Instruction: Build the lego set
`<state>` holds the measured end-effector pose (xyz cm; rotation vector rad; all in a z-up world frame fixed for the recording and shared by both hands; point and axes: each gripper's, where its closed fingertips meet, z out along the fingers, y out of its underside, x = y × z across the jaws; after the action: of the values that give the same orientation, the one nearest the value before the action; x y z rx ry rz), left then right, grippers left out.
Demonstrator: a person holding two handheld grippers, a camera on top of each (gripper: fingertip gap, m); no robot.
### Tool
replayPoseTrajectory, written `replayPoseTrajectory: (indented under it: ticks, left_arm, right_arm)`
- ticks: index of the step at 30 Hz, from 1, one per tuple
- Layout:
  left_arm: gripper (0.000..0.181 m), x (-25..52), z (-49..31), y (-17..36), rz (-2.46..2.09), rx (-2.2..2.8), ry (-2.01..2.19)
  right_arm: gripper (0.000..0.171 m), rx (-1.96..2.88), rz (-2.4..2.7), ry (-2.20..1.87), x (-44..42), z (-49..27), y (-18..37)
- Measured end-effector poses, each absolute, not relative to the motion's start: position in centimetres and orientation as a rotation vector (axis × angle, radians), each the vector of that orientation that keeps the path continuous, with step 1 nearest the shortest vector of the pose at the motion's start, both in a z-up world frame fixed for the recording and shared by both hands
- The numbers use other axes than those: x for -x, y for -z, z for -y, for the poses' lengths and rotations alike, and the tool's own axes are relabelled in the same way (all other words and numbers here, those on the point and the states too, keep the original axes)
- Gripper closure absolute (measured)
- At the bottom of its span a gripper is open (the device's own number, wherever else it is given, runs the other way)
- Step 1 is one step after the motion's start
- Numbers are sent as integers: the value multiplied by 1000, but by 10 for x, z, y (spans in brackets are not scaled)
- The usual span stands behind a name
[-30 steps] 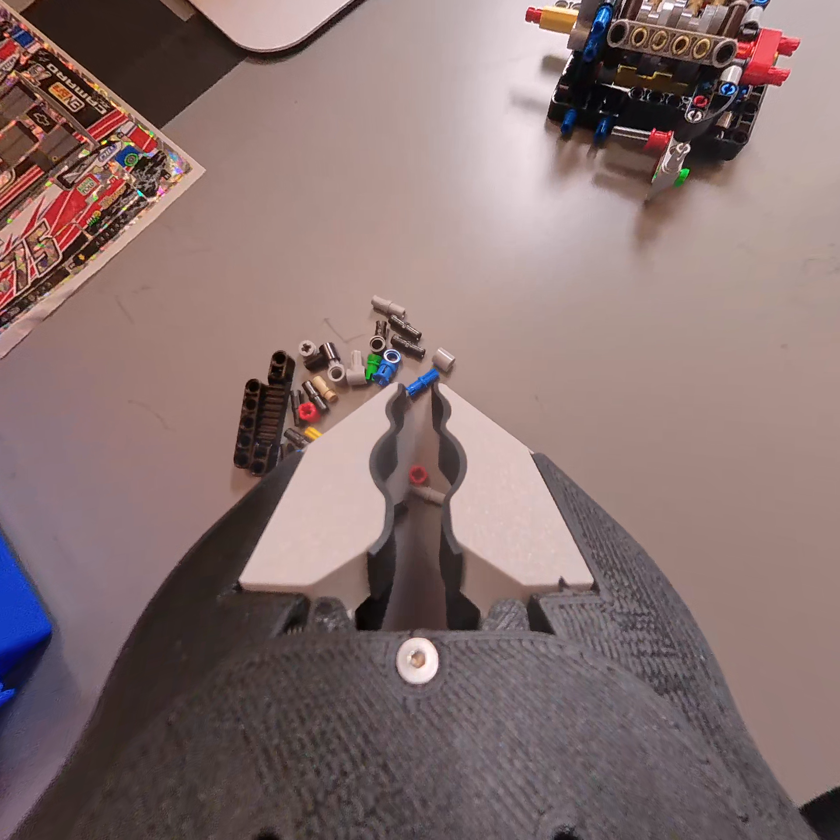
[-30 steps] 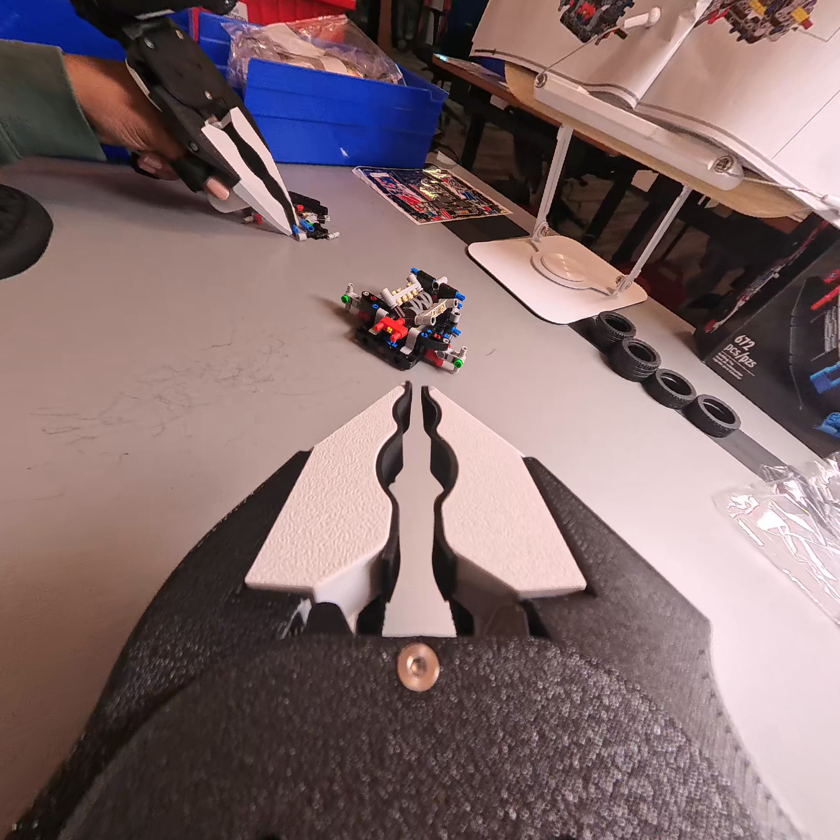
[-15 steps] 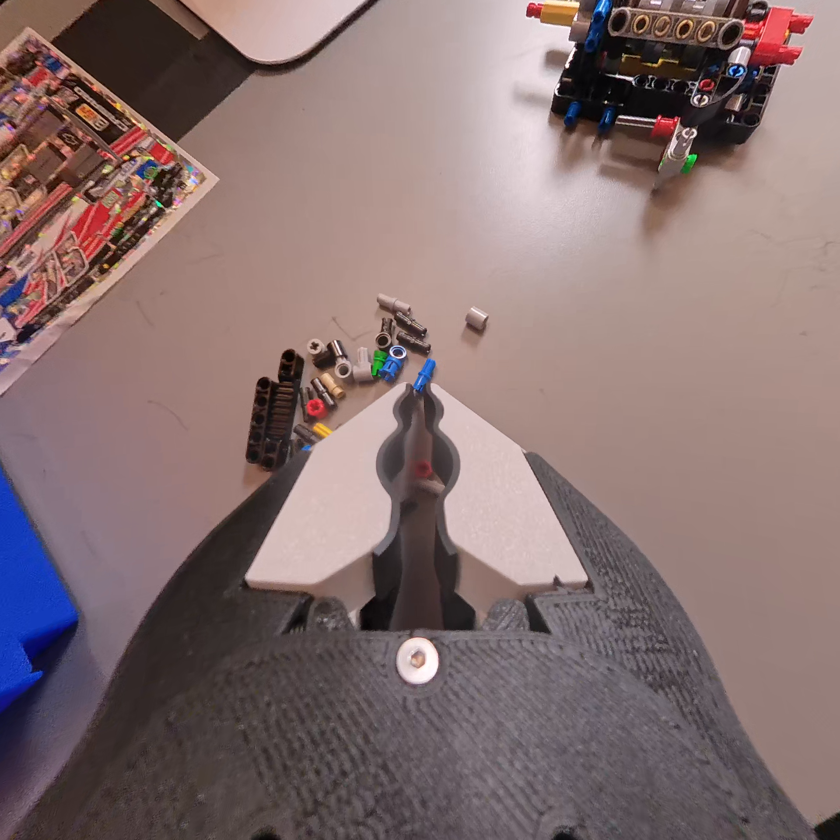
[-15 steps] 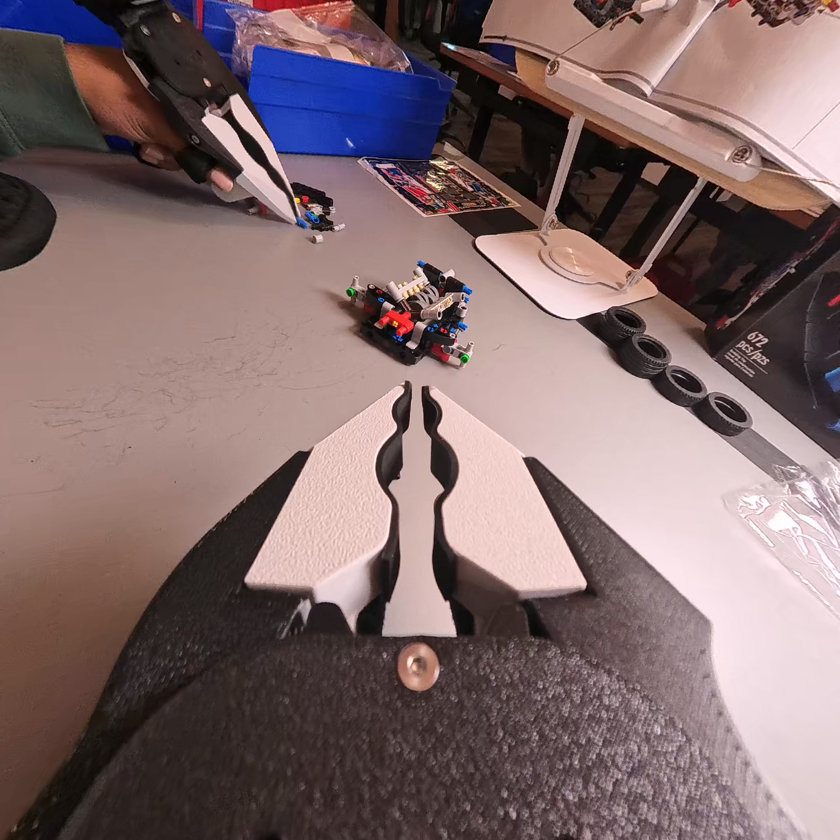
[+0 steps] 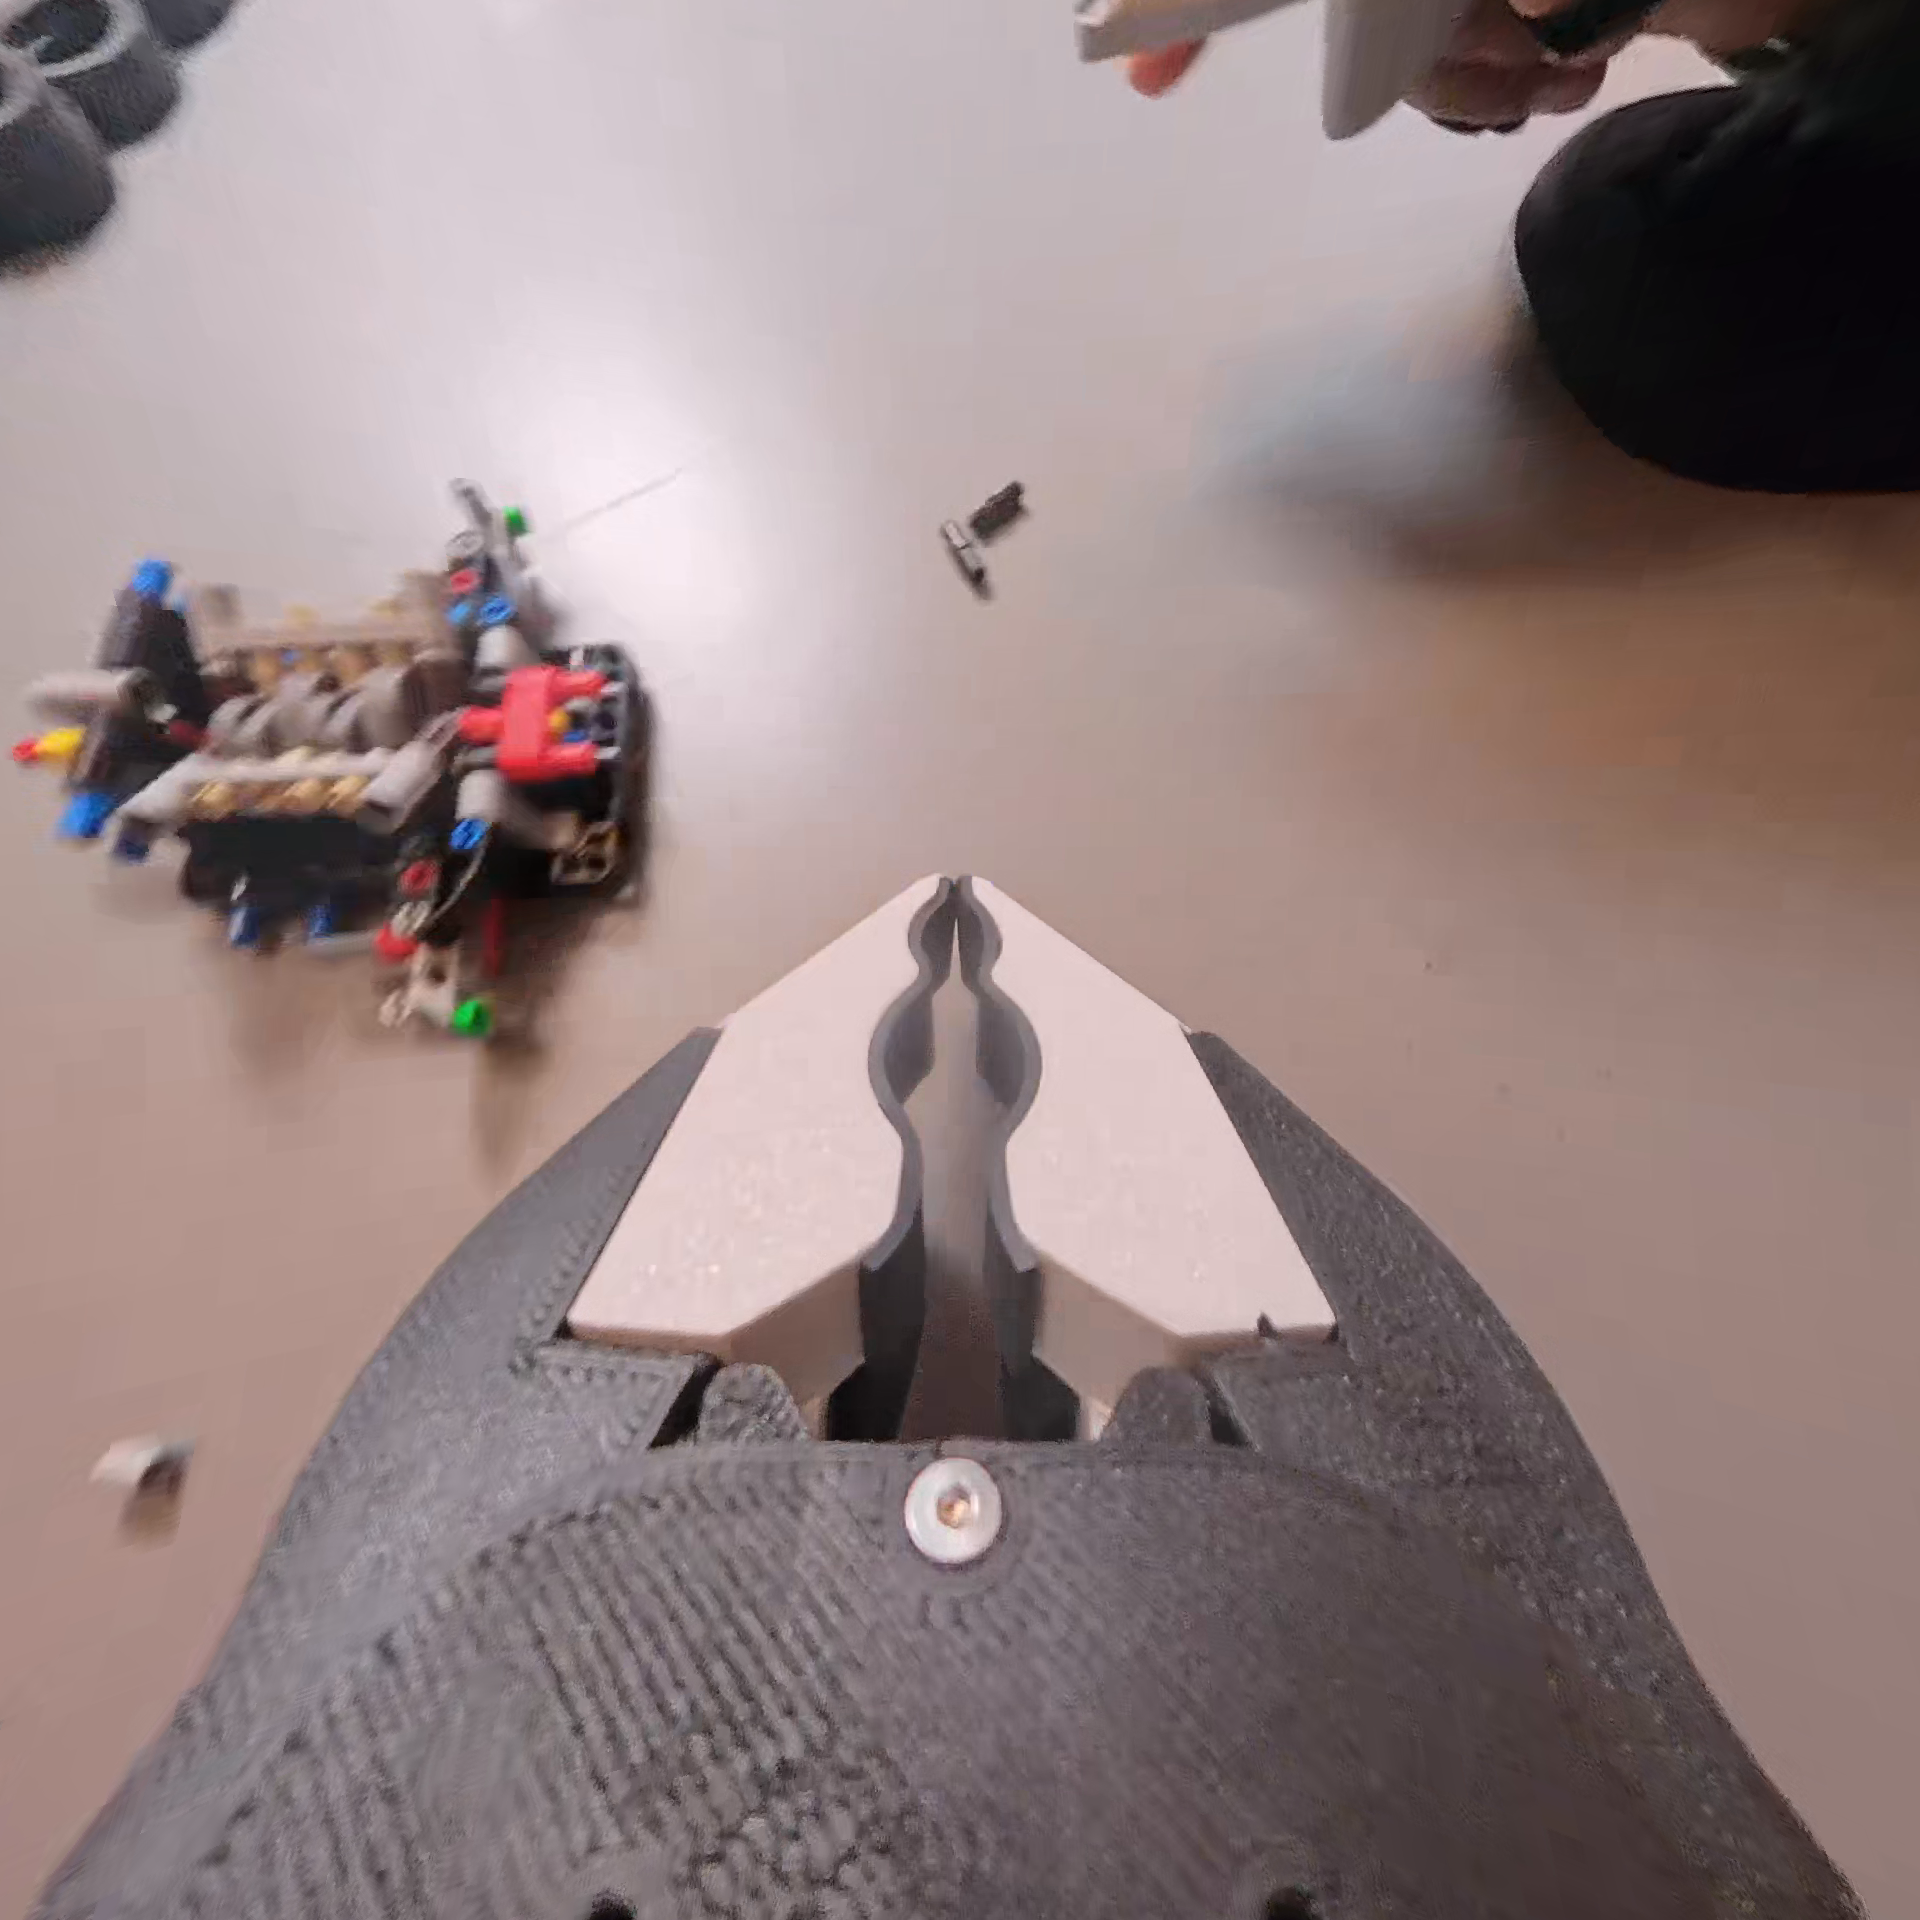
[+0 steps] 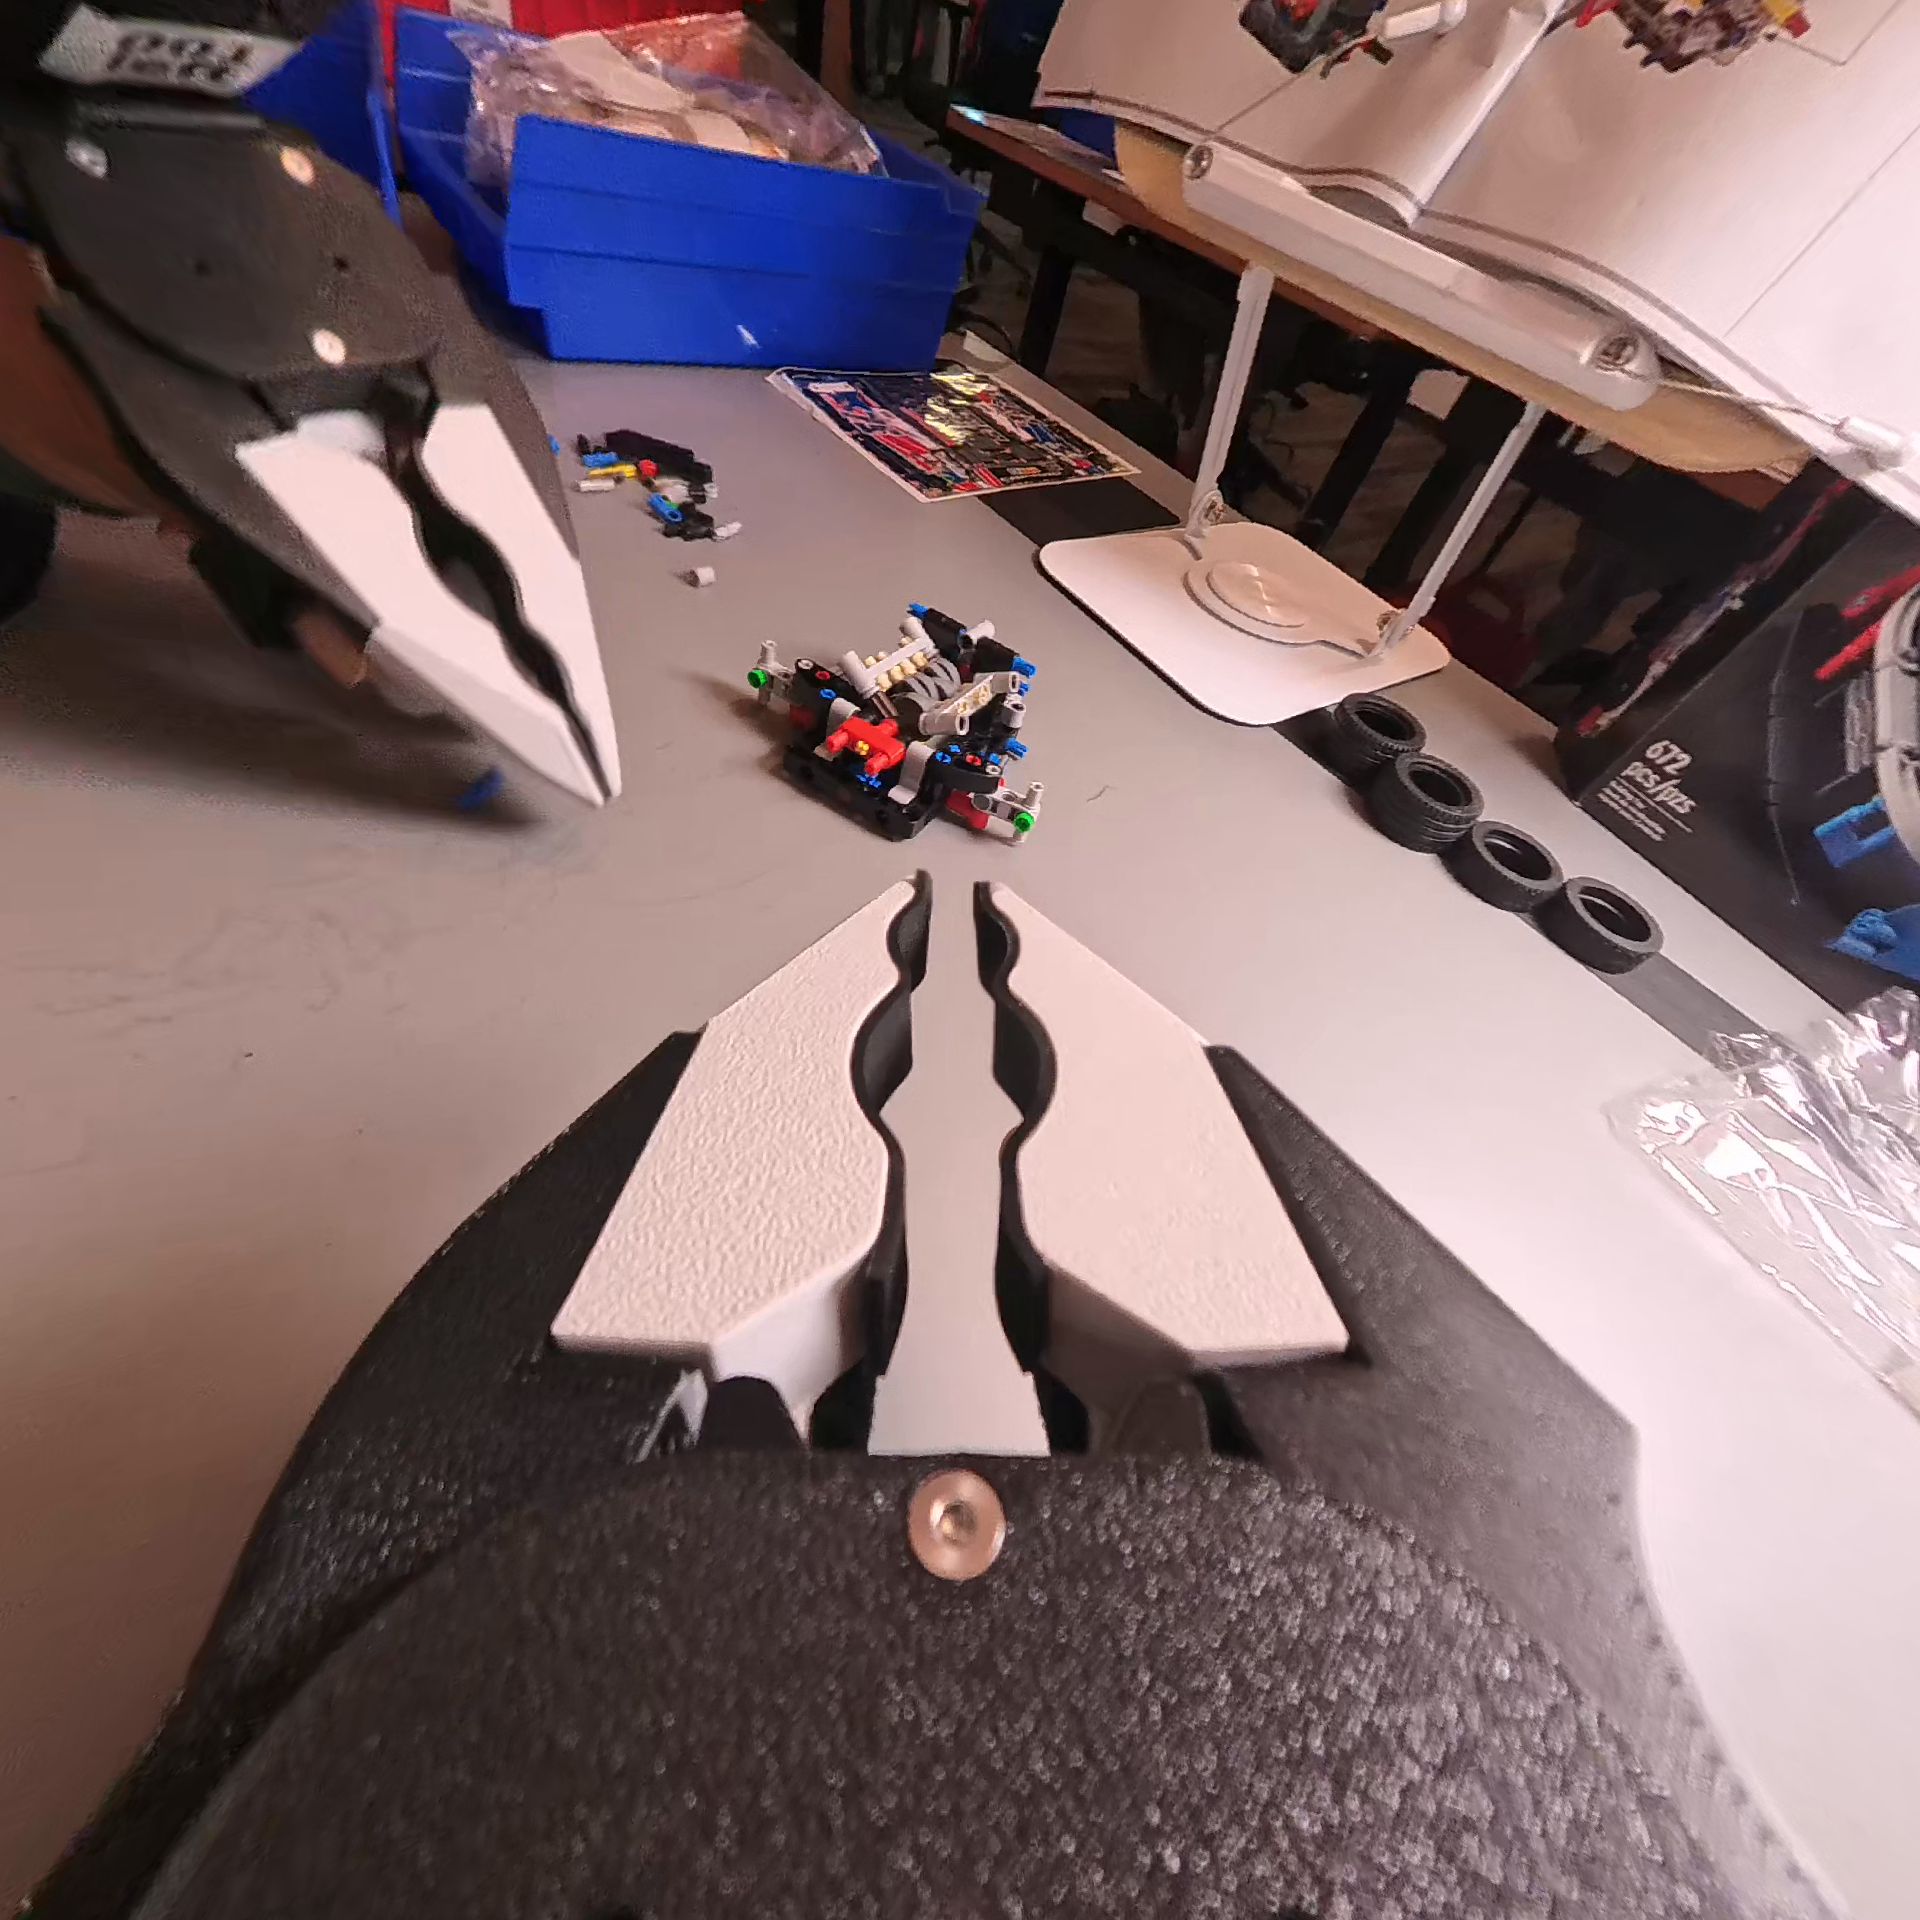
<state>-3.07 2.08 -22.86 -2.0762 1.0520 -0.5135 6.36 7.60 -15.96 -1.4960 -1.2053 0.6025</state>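
The part-built lego assembly [image 6: 899, 727] stands in the middle of the grey table [image 6: 260, 1039]; it also shows blurred in the left wrist view [image 5: 343, 769]. My left gripper [image 5: 954, 883] is shut, just right of the assembly. In the right wrist view it [image 6: 603, 790] hangs low over the table, and a small blue pin [image 6: 478, 792] shows under its fingers. My right gripper [image 6: 952, 883] is slightly open and empty, just short of the assembly. A pile of loose small pieces [image 6: 655, 483] lies behind the left gripper.
Two dark pins [image 5: 982, 530] lie ahead of the left gripper. A grey bush [image 6: 702, 575] lies apart from the pile. Several tyres [image 6: 1496, 831], a white book-stand base [image 6: 1247, 613], a sticker sheet [image 6: 956, 431], blue bins [image 6: 717, 249], a plastic bag [image 6: 1808, 1174] and a black rounded object [image 5: 1714, 291] surround the area.
My left gripper shut at the blue pin in the pile, then swung away to beside the assembly. A grey bush rolled out of the pile. The right gripper barely moved.
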Motion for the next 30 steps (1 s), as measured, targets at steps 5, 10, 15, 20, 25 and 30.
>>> replayPoseTrajectory:
  ticks: [5, 10, 15, 20, 25, 30]
  left_arm:
    - [181, -4, -29, 245, -1172, 2068, 455]
    - [181, 3, -34, 236, -1138, 2057, 423]
    - [161, 37, -19, 189, -1092, 1989, 550]
    - [151, 23, 79, 191, -1443, 1837, 902]
    - [146, -21, 116, 222, -1600, 1779, 920]
    - [148, -45, 97, 245, -1672, 1813, 730]
  right_arm:
    - [160, 1502, 1131, -601, -74, -83, 148]
    - [160, 1503, 1104, -587, -84, -87, 146]
    - [159, 1515, 1172, -594, -84, -81, 154]
    - [158, 1494, 1286, -646, -74, -62, 165]
    - [158, 1522, 1345, -625, -70, -60, 182]
    - [159, 1544, 1318, -622, -73, -66, 183]
